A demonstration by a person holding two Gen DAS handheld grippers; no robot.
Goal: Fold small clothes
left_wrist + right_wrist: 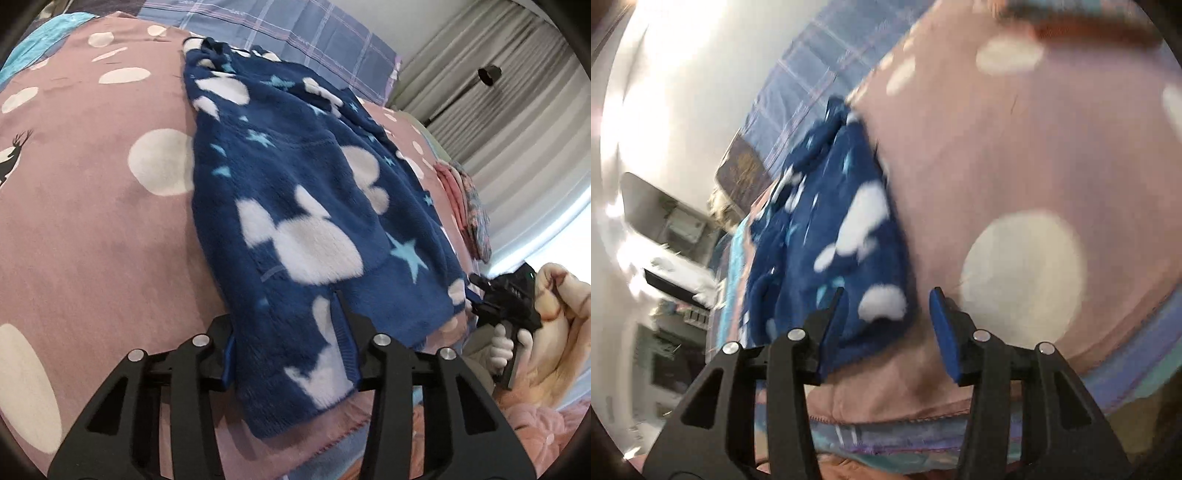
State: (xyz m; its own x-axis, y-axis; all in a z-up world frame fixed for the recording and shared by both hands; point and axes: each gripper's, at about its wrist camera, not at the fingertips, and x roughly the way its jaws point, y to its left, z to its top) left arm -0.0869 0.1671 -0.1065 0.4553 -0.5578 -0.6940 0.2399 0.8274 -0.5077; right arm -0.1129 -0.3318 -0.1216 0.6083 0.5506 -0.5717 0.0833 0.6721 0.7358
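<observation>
A dark blue fleece garment (306, 206) with white blobs and light blue stars lies flat on the pink dotted bed cover (103, 206). Its near hem hangs over the bed edge, between the fingers of my left gripper (290, 343). The jaws stand apart with the cloth filling the gap, and no pinch shows. At the garment's right corner is my right gripper (476, 295), held by a gloved hand (506, 347). The blurred right wrist view has the garment (849, 236) reaching between the right gripper's (886, 328) fingers, beside the left finger. The right blue pad (945, 332) is bare and the jaws are open.
A small pile of folded pink and patterned clothes (465, 206) sits at the bed's right side. A blue plaid sheet (306, 33) lies beyond the garment, with grey curtains (498, 92) behind. Shelves and clutter (672, 266) stand left of the bed.
</observation>
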